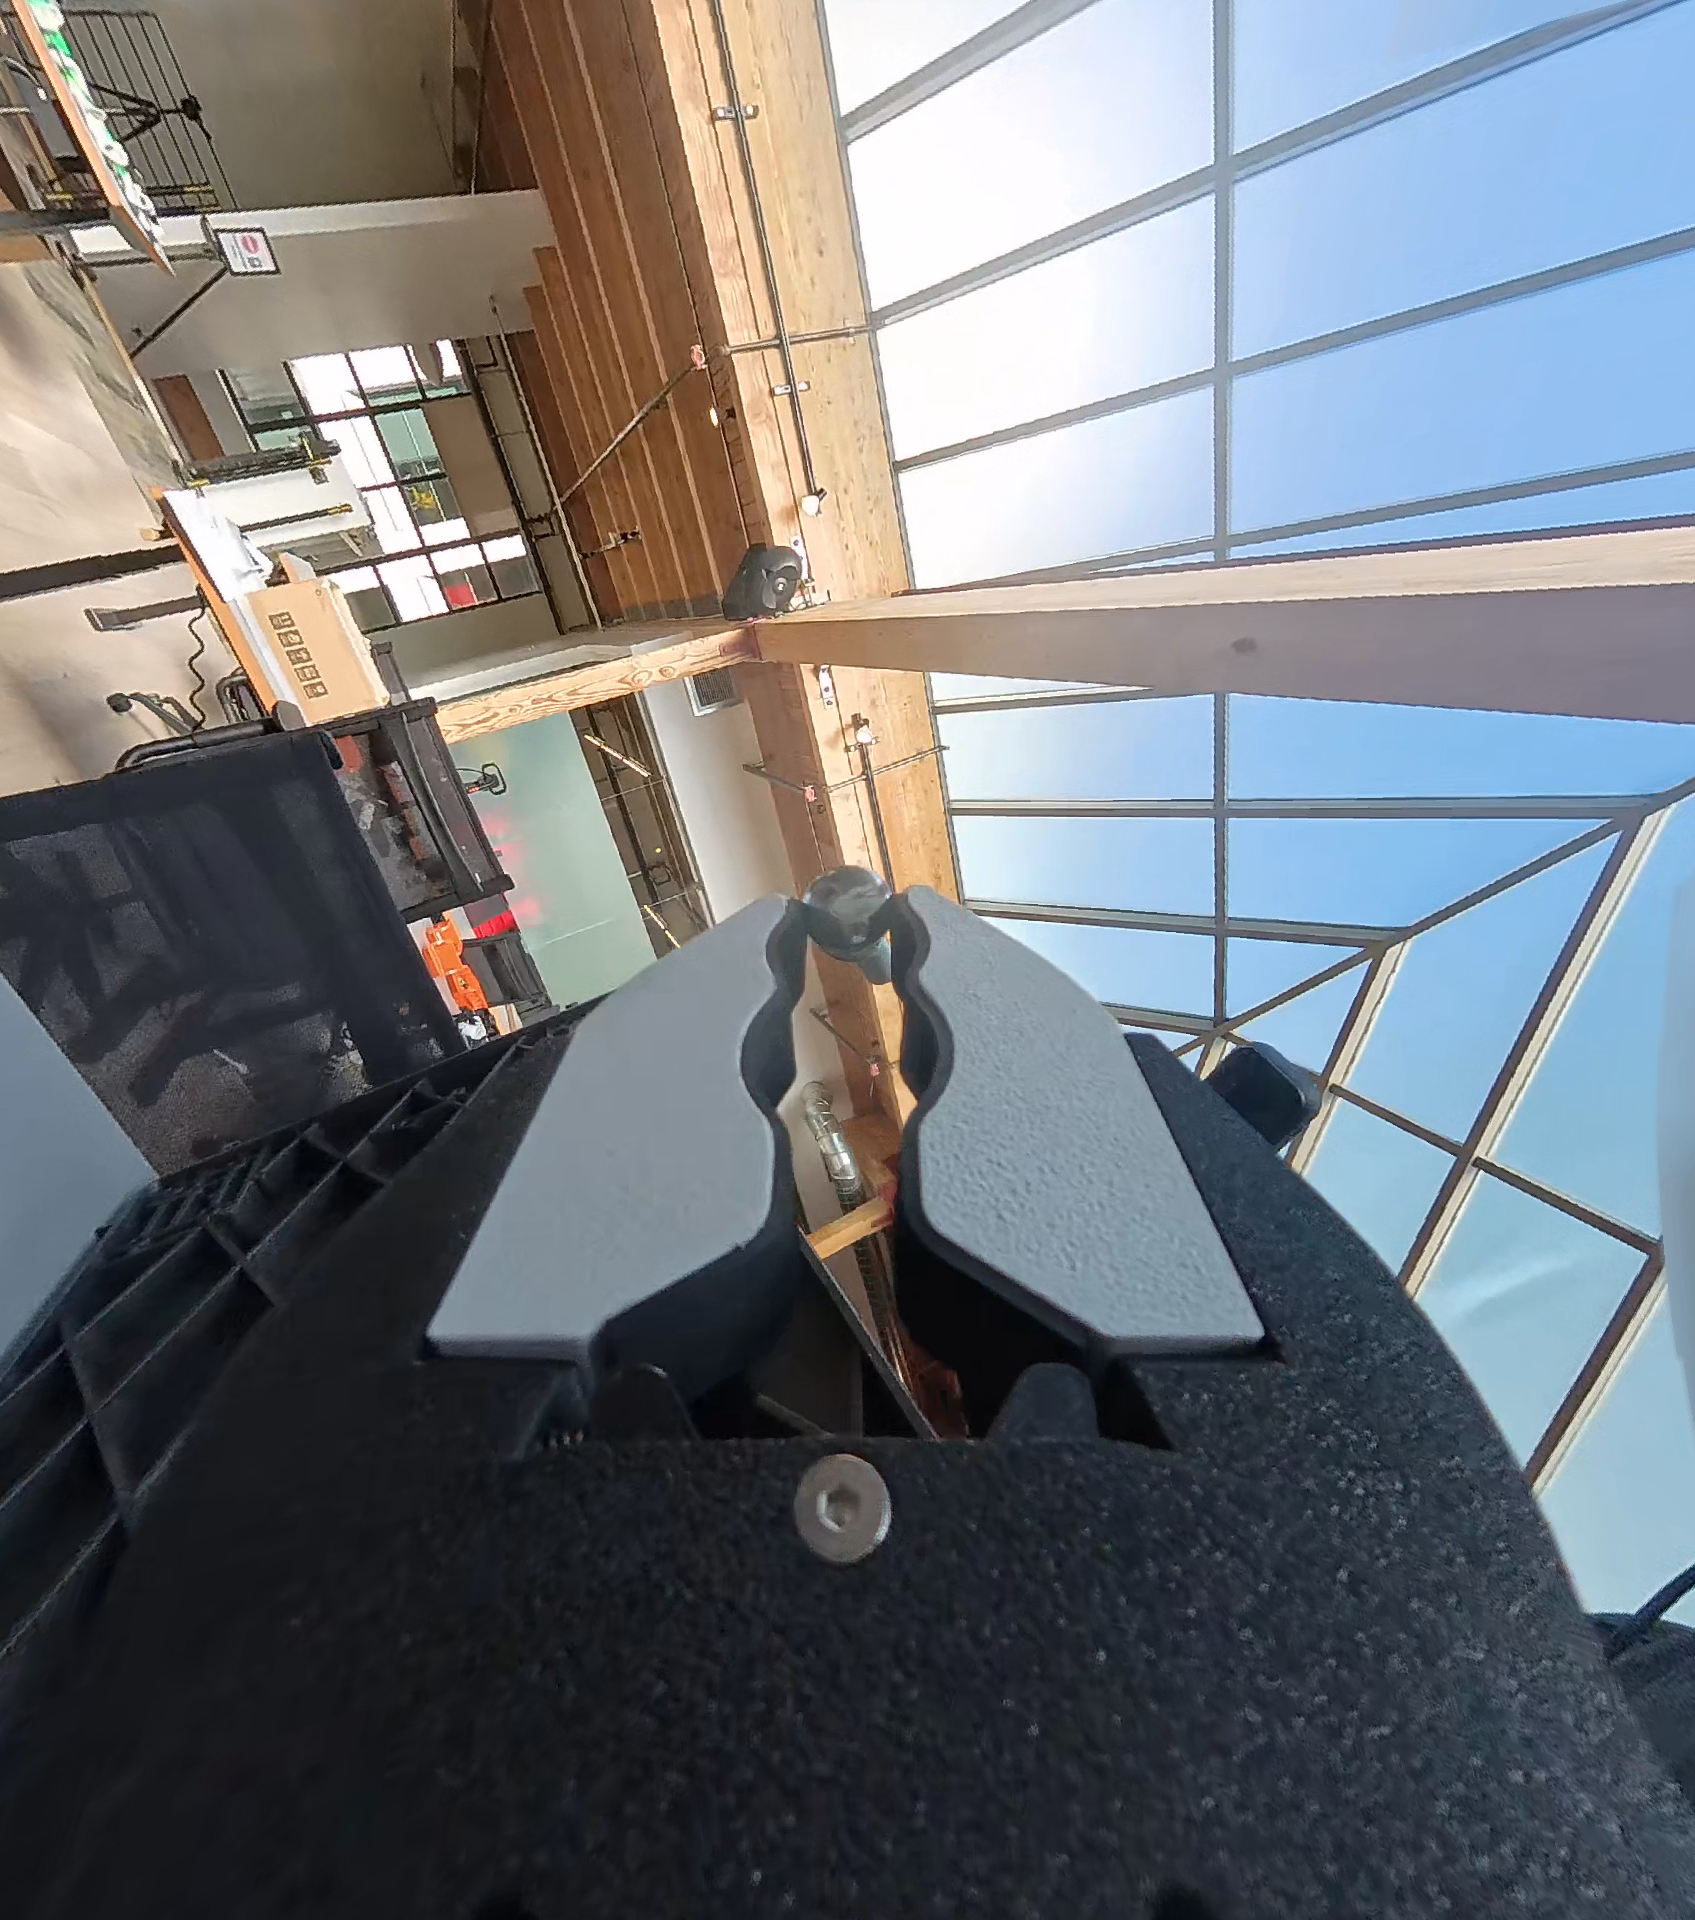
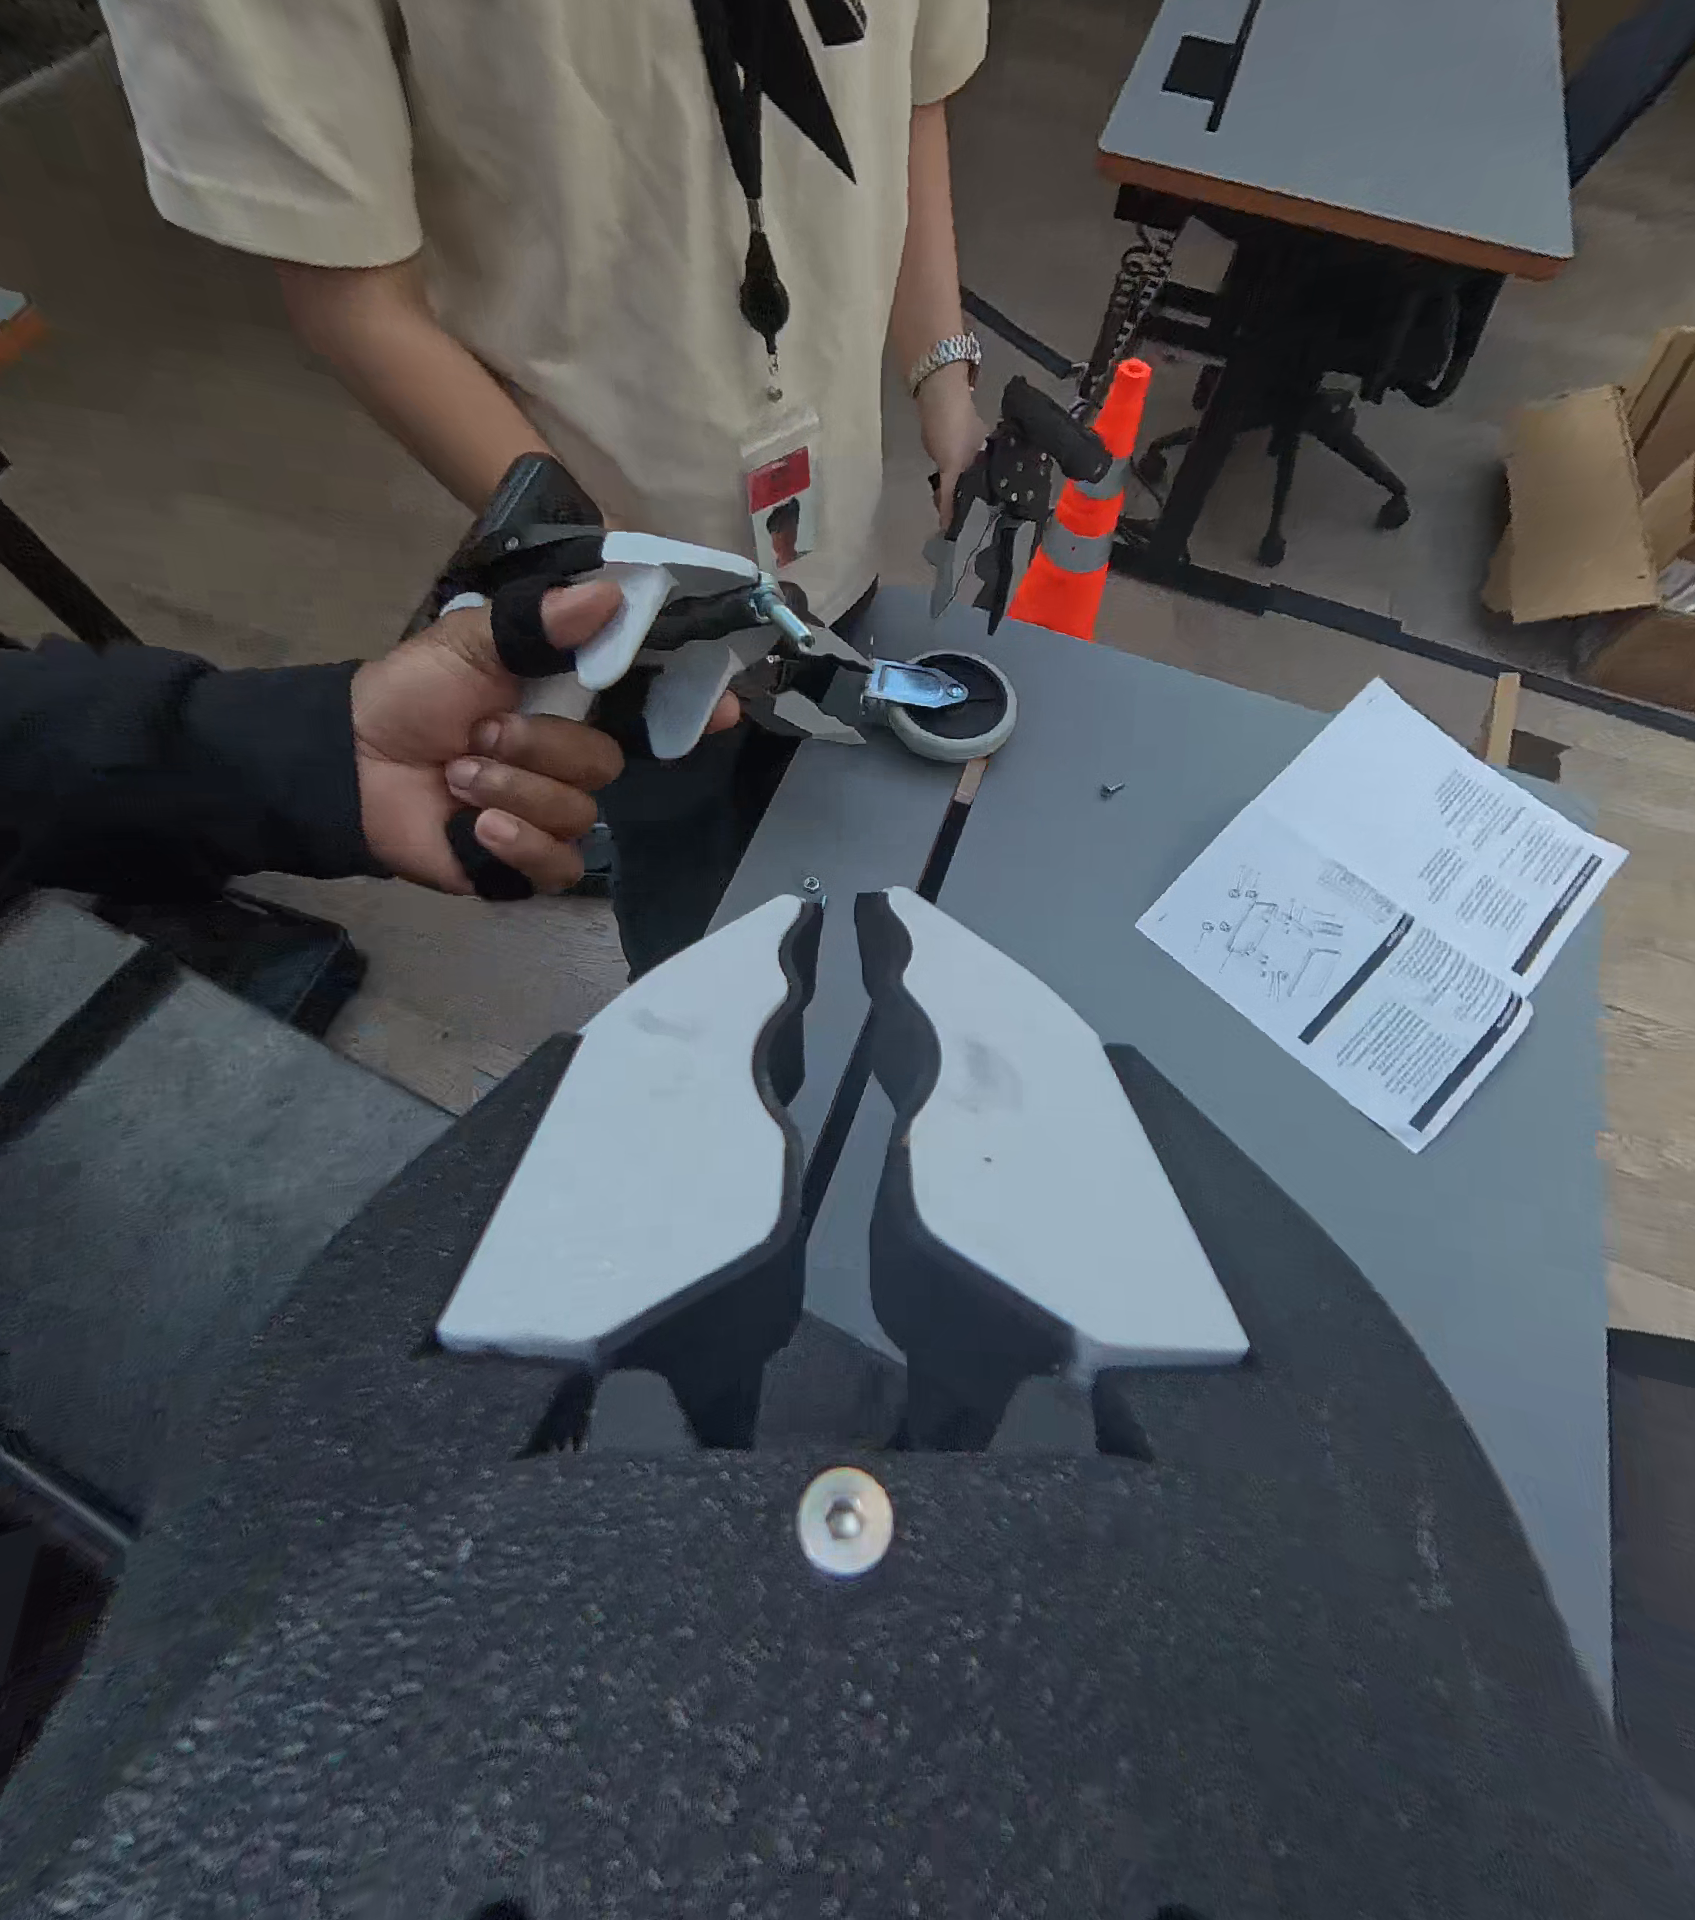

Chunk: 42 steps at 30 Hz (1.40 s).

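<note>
My left gripper (image 1: 848, 920) lies on its side and points out over the room and up toward a skylight. It is shut on a small metal part with a rounded dark head. A threaded silver stem (image 1: 827, 1132) shows through the gap between its fingers. In the right wrist view a hand holds this left gripper (image 2: 848, 701) with its tips closed on the metal bracket of a grey caster wheel (image 2: 962, 712) at the far end of a grey panel (image 2: 1186, 1195). My right gripper (image 2: 840, 902) hovers over the panel, all but shut and holding nothing. A small nut (image 2: 812, 885) lies by its left tip.
A person in a cream shirt (image 2: 614, 208) stands at the panel's far end holding another gripper (image 2: 988, 551). An orange cone (image 2: 1082, 520) stands behind it. An open instruction leaflet (image 2: 1373, 914) and a small screw (image 2: 1113, 790) lie on the panel. Cardboard boxes (image 2: 1674, 488) and a desk (image 2: 1342, 135) are at the right. Some 20 cm of space lies between my two pairs of fingers.
</note>
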Motion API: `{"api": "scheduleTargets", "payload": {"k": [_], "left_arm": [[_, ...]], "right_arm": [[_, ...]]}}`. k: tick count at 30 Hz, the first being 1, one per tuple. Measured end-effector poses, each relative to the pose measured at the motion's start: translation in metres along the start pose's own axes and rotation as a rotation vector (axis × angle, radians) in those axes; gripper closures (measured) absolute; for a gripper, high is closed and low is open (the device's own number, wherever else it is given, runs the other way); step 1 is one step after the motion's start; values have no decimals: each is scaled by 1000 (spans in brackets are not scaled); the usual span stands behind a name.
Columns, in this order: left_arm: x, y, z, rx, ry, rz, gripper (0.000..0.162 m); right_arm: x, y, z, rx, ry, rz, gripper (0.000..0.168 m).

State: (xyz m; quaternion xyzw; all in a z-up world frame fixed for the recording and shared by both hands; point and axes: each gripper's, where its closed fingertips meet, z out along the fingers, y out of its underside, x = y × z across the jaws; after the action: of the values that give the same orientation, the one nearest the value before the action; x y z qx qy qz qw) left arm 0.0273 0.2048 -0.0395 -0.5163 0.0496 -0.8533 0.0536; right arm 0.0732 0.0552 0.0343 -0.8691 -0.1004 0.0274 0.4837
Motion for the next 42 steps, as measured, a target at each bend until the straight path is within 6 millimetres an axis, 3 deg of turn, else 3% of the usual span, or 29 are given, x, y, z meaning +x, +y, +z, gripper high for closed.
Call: {"api": "scheduleTargets", "payload": {"k": [3, 6, 9, 12, 18, 21, 22, 26, 29, 36, 42], "left_arm": [[5, 10, 1, 3, 64, -84, 147], [22, 30, 3, -77, 119, -86, 147], [23, 28, -8, -55, 119, -84, 147], [11, 21, -22, -31, 77, -65, 147], [-13, -7, -38, 14, -12, -26, 147], [-8, -11, -19, -25, -11, -11, 147], [-2, 1, -4, -89, 0, -3, 147], [28, 82, 51, -411, 96, 20, 147], [34, 103, 67, -466, 142, -12, 147], [19, 107, 44, -422, 107, -96, 147], [33, 98, 14, -358, 111, -84, 147]], "right_arm": [[-15, -9, 63, -74, -61, -105, 158], [-36, -12, 100, -98, -111, -139, 157], [-44, -13, 113, -97, -92, -172, 156], [-48, -9, 113, -110, -99, -172, 156], [-32, -2, 75, -95, -44, -107, 155], [-23, 7, 42, -86, -6, -57, 154], [-22, 10, 30, -75, 7, -38, 155], [-18, 19, -11, -21, 62, 52, 154], [-16, 29, -33, -16, 108, 96, 151], [-28, 68, -82, -4, 176, 196, 150], [-40, 97, -98, 15, 197, 281, 150]]}}
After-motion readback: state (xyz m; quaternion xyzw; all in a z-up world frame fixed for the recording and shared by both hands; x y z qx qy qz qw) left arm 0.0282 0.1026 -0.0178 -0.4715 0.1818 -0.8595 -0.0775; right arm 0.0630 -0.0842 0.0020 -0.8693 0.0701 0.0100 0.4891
